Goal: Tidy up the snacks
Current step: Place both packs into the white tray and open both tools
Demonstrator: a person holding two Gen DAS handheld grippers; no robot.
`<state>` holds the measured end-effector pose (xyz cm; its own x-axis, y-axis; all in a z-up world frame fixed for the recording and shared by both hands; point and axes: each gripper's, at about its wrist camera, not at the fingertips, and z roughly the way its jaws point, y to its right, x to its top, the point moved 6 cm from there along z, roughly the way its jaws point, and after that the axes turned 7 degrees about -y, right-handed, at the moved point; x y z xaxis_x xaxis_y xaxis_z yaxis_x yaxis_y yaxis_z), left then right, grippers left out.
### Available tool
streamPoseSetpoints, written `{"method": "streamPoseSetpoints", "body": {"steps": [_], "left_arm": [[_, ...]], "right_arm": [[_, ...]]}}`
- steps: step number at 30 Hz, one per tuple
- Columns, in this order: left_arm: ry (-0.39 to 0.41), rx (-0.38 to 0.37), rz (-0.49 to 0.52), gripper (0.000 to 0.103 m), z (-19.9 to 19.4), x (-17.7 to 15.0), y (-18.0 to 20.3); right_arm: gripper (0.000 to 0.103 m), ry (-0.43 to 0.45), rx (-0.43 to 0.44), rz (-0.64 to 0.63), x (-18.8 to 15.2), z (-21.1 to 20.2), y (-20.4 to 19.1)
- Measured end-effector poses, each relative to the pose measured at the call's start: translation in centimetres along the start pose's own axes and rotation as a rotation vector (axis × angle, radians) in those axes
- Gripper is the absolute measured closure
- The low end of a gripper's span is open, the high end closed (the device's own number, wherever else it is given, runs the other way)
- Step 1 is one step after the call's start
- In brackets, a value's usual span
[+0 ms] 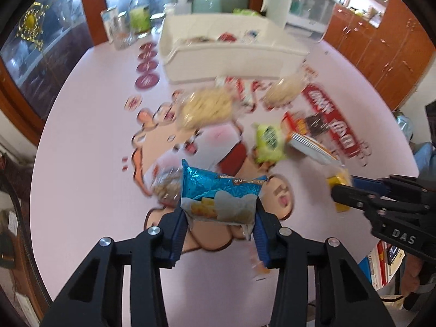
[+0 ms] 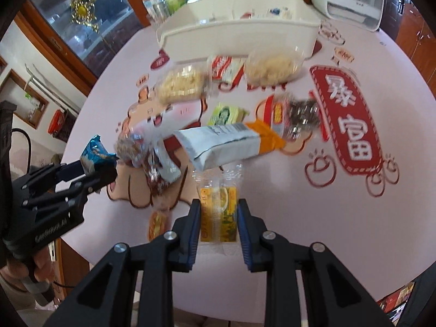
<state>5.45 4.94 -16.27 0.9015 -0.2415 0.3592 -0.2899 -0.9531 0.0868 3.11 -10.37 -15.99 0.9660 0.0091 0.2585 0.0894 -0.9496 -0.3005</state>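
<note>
The pink tabletop (image 1: 81, 141) carries a white bin (image 1: 231, 46) at its far edge, straight ahead of both claws. The left claw (image 1: 219, 218) pinches a blue snack packet (image 1: 220, 193); the right claw (image 2: 218, 218) clamps a yellow packet (image 2: 218, 207), both held clear of the loose snacks between.

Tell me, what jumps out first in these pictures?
Two black grippers each hold a snack above the pink table: the left gripper pinches a shiny blue packet, the right gripper a yellow packet. Behind them more snacks lie scattered before a white bin.
</note>
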Motion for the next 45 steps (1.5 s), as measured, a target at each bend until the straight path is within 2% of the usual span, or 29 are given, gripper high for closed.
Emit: {"method": "streamPoseSetpoints", "body": {"steps": [4,11,18,24,29,35,41,45], "left_arm": [[0.041,-0.019,0.013,0.062,-1.8,2.0,1.0],[0.14,-0.016,0.043,0.062,-4.6,8.2,2.8],[0.242,0.027,0.057,0.062,-7.4,15.9,3.5],[0.284,0.055,0.047,0.062,-8.2,22.0,3.7],[0.292,0.088,0.033,0.062,-7.4,26.4,3.6],[0.25,0.11,0.012,0.062,-3.6,30.2,3.2],[0.177,0.147,-0.001,0.062,2.2,31.9,2.6],[0.121,0.166,-0.025,0.061,5.5,32.3,1.9]], "right_arm": [[0.077,0.069,0.017,0.013,1.8,-2.2,0.5],[0.077,0.203,-0.004,0.006,6.2,-6.3,1.6],[0.077,0.355,-0.036,0.015,12.9,-10.9,3.5],[0.077,0.447,-0.064,0.027,19.8,-13.4,5.1],[0.077,0.498,-0.064,0.053,25.0,-14.6,6.2],[0.077,0.475,-0.083,0.074,29.8,-12.8,7.1],[0.077,0.369,-0.102,0.093,32.5,-7.5,8.2],[0.077,0.289,-0.114,0.091,32.9,-3.5,8.7]]}}
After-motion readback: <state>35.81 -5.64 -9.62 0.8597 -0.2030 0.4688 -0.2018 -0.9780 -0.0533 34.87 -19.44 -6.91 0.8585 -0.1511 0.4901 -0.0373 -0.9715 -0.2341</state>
